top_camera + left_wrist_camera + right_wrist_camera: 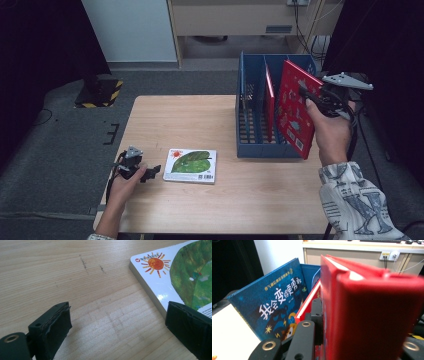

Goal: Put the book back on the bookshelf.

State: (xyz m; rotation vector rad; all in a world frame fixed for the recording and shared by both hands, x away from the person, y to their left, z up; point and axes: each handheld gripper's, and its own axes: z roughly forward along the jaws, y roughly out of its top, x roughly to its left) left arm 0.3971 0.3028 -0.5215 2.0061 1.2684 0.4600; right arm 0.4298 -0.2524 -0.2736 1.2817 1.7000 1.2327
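Red hardcover picture book (296, 111) clamped upright in right gripper (306, 95), over right end of blue slotted plastic rack (250, 125), right hand (330, 131) raised, left gripper (152, 172) low on table, jaws apart, beside green leaf-cover board book (192, 165).

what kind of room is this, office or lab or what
Probably an office or lab corner set up for recording: a small wooden table on grey carpet, black curtains at both sides, a desk with wall sockets behind, and hazard-striped tape on the floor.
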